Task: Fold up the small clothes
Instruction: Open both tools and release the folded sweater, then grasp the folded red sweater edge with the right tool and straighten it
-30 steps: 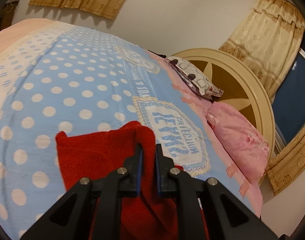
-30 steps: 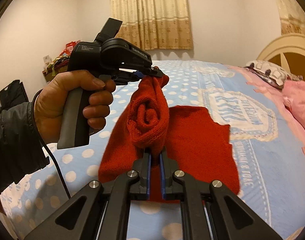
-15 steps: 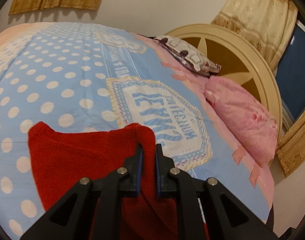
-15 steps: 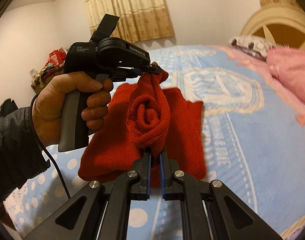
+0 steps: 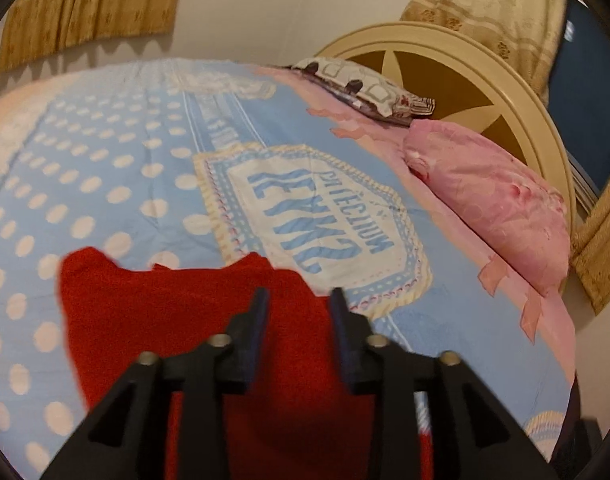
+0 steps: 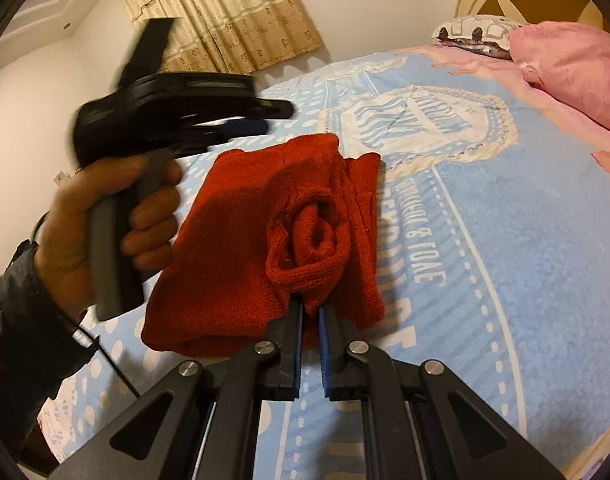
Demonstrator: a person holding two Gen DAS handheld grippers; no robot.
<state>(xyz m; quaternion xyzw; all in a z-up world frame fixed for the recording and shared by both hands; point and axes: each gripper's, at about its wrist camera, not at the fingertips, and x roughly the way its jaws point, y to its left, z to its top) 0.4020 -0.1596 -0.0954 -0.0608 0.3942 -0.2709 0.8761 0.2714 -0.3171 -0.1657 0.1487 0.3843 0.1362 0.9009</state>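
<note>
- Now that the left black two-finger gripper [image 5: 296, 300] has just been opening, the red knitted garment [image 6: 265, 232] is no longer pinched by it: its jaws stand apart above the cloth, where a second ago they were clamped on a raised corner.
- That corner has dropped, so the garment lies doubled over on the light-blue polka-dot bedspread [image 6: 505, 240], near its printed crest, whereas earlier the fold was held up in the air between the two tools.
- At the near edge, the right black two-finger gripper [image 6: 311, 312] is still clamped on a bunched roll of red knit, its blue pads pressing the cloth from both sides.
- A person's hand [image 6: 105, 216] in a dark sleeve grips the left tool's handle just beside the garment's left edge; it is blurred.
- My reading is that one fold has been laid down and the right side awaits release; the rolled bunch may need flattening.
- Further off, a pink pillow [image 5: 493, 208] and a patterned one rest against the cream round headboard [image 5: 525, 108], with beige curtains behind.
</note>
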